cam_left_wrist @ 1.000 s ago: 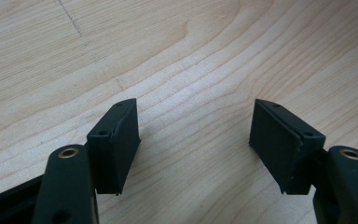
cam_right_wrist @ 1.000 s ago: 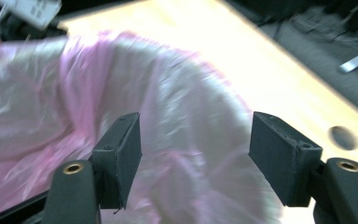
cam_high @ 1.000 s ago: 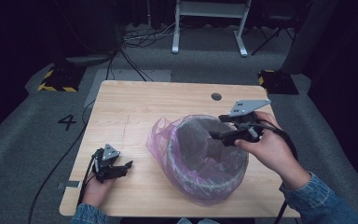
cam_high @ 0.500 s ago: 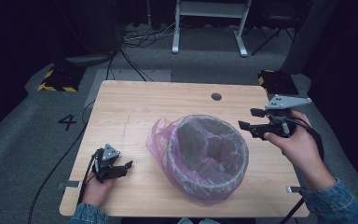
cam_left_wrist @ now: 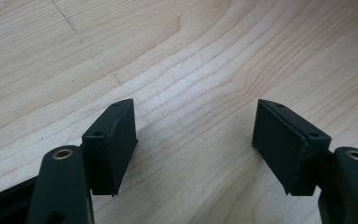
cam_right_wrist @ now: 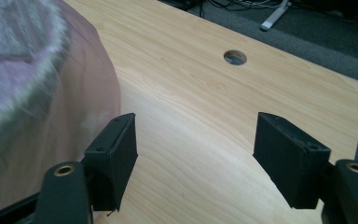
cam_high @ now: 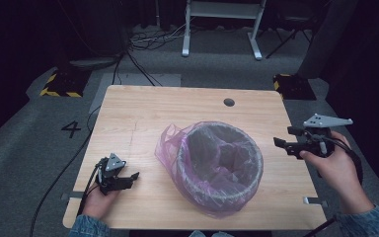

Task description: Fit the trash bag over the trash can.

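Note:
A round mesh bin lined with a thin pink plastic bag (cam_high: 217,165) stands in the middle of the wooden table (cam_high: 168,111); the bag's loose edge bunches at the bin's left side. In the right gripper view the pink bag (cam_right_wrist: 32,88) covers the left. My right gripper (cam_high: 282,143) hovers to the right of the bin, apart from it, jaws open and empty (cam_right_wrist: 196,149). My left gripper (cam_high: 131,178) rests near the table's front left corner, open over bare wood (cam_left_wrist: 196,144).
A round cable hole (cam_high: 229,102) sits near the table's far edge, also seen in the right gripper view as a cable hole (cam_right_wrist: 235,57). Cables trail on the grey floor behind, by a white stand's legs (cam_high: 222,29). Yellow-black striped blocks (cam_high: 59,85) lie beside the table.
My right gripper has let go of the bin's rim and drawn back to the right, clear of the bag. The left gripper has stayed put.

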Available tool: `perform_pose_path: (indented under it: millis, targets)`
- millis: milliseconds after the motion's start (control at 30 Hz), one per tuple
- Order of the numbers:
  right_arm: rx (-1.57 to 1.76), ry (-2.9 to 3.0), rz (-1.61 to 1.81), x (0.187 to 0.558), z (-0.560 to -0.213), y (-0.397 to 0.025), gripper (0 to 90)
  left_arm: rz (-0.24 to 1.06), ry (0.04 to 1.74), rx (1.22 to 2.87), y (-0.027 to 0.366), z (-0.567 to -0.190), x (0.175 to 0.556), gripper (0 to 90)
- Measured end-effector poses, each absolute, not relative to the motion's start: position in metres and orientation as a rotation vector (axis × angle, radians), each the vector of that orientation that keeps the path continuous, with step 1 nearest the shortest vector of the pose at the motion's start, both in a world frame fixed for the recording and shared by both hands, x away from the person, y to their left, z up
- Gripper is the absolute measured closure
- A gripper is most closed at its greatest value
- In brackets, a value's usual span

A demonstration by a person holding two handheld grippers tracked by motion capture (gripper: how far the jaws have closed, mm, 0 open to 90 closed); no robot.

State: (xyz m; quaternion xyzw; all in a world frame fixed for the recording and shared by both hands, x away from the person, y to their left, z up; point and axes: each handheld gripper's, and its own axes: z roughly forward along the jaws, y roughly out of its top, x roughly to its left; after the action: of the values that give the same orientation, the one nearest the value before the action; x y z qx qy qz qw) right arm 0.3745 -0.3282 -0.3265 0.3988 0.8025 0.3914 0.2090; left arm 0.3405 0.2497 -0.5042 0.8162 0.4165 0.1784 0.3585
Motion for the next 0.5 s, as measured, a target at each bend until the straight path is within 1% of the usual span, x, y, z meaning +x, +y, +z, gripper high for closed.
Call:
perform_pose_path:
  millis: [267, 500]
  targets:
    - [1.176, 2.163, 1.099, 0.359, -0.342, -0.359, 30.2, 0.458, 1.079, 2.106, 0.251, -0.504, 0.339, 29.5]
    - [1.218, 2.113, 1.042, 0.346, -0.371, -0.378, 30.1, 0.460, 1.081, 2.109, 0.251, -0.504, 0.340, 28.9]
